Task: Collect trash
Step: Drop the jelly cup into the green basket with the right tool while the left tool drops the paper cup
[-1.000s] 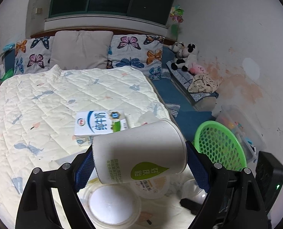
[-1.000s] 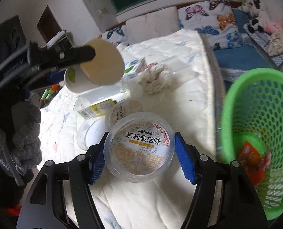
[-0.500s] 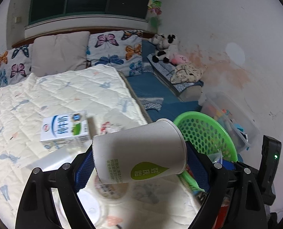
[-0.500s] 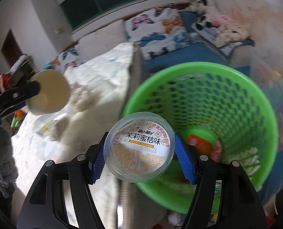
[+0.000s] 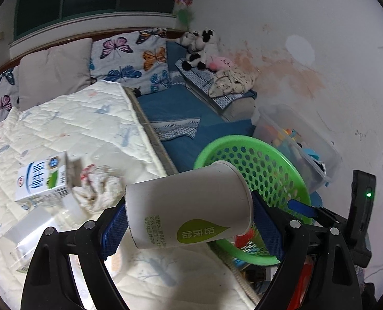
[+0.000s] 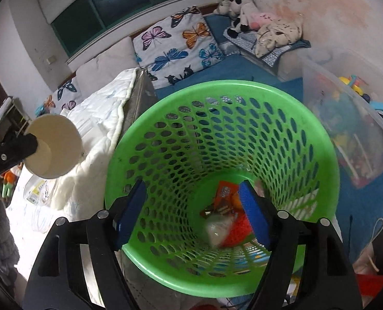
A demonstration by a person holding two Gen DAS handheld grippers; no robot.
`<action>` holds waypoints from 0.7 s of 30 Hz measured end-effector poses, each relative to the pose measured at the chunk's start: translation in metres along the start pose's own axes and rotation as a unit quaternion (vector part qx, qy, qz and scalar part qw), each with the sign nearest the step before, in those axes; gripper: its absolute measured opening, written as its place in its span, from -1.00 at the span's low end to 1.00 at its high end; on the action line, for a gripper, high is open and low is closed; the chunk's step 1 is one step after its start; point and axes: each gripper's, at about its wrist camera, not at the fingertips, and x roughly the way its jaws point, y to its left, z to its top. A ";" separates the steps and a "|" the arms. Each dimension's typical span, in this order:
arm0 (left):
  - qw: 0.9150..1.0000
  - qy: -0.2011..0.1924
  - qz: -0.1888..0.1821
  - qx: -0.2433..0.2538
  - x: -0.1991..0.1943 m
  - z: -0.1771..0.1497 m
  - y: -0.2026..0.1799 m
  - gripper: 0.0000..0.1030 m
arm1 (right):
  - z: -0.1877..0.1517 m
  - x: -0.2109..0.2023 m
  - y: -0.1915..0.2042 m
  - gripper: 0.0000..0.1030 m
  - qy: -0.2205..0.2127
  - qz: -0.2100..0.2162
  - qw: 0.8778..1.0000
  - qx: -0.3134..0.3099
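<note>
My left gripper is shut on a white paper cup with a green leaf logo, held sideways at the bed's edge, left of the green mesh basket. The cup also shows in the right wrist view. My right gripper is open and empty above the basket's mouth. A clear plastic tub is falling blurred inside the basket, above orange wrappers. A milk carton, a crumpled tissue and a clear bottle lie on the bed.
The quilted bed is at the left, with butterfly pillows at its head. A clear storage box of toys stands right of the basket. Blue mats and plush toys lie along the wall.
My right gripper has swung from the bed to over the basket and opened; the tub has left its jaws and is dropping in. My left gripper has carried the cup rightward toward the basket.
</note>
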 end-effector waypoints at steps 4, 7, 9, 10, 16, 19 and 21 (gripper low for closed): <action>1.000 0.012 -0.004 0.018 0.014 0.001 -0.016 0.64 | -0.004 -0.014 -0.005 0.44 -0.011 -0.004 1.000 0.005; 0.999 0.022 -0.007 0.029 0.024 0.000 -0.028 0.64 | -0.008 -0.025 -0.010 0.45 -0.019 -0.006 1.000 0.011; 0.999 0.029 -0.012 0.036 0.032 0.000 -0.035 0.65 | -0.011 -0.031 -0.014 0.45 -0.023 -0.007 1.000 0.015; 0.999 0.032 -0.013 0.038 0.034 0.000 -0.038 0.65 | -0.011 -0.033 -0.015 0.45 -0.024 -0.007 1.000 0.017; 0.997 0.050 -0.018 0.056 0.053 -0.002 -0.056 0.65 | -0.022 -0.044 -0.024 0.45 -0.027 -0.010 0.999 0.032; 0.996 0.060 -0.022 0.064 0.062 -0.005 -0.063 0.65 | -0.026 -0.048 -0.027 0.45 -0.028 -0.010 0.999 0.037; 0.995 0.064 -0.026 0.067 0.065 -0.006 -0.067 0.66 | -0.028 -0.050 -0.028 0.45 -0.029 -0.009 0.999 0.040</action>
